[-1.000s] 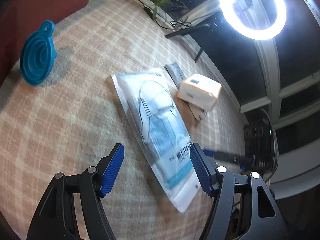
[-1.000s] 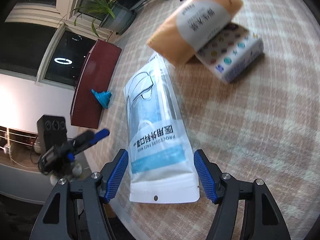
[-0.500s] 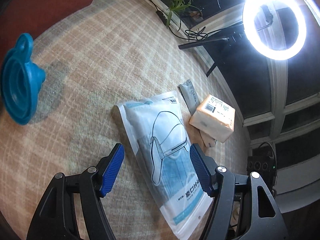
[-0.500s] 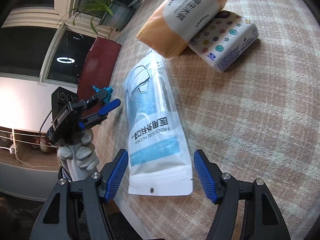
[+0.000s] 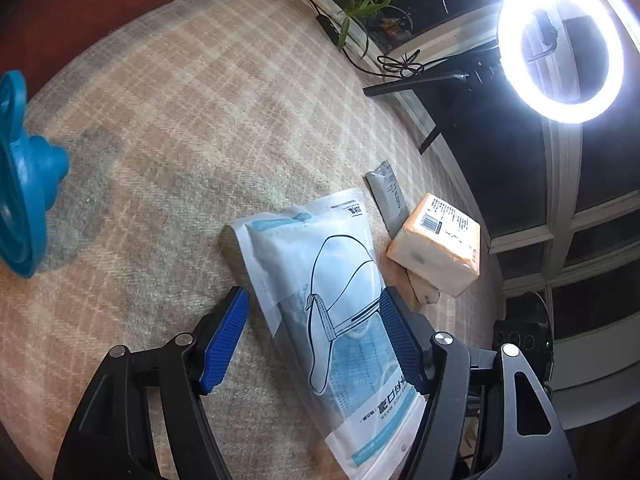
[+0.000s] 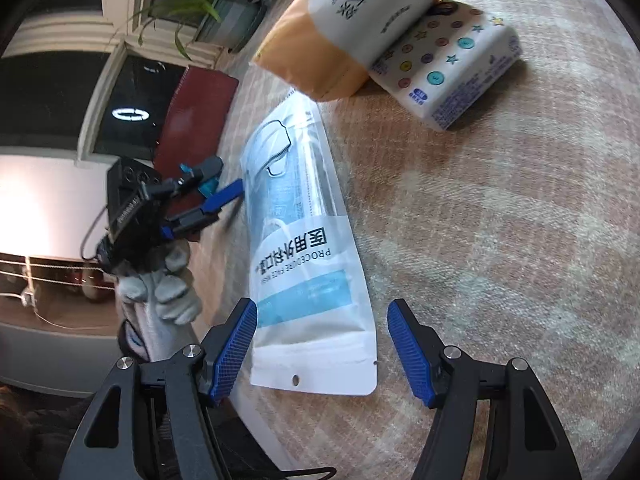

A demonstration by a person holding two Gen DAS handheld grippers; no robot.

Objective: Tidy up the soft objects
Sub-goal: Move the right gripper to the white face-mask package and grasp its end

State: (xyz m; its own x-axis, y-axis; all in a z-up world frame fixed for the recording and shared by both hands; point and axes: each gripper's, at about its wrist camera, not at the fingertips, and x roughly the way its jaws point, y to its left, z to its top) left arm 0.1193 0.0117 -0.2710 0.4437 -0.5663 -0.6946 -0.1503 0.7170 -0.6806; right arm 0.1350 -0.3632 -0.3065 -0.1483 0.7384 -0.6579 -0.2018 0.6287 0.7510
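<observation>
Lying flat on the plaid cloth (image 5: 180, 128), the mask pack (image 5: 320, 280) looks light, thin and floppy, with slick film likely to slide, so a pinch across a short end or long edge seems best. Its hang-hole end sits between the wide-open, empty jaws of the right gripper (image 6: 322, 346). Its other half lies between the spread, empty jaws of the left gripper (image 5: 314, 340), no pad visibly pressing it. Beyond, an orange tissue pack (image 6: 344, 20) leans on a patterned pack (image 6: 452, 76). A blue funnel (image 5: 24, 200) stands well apart.
</observation>
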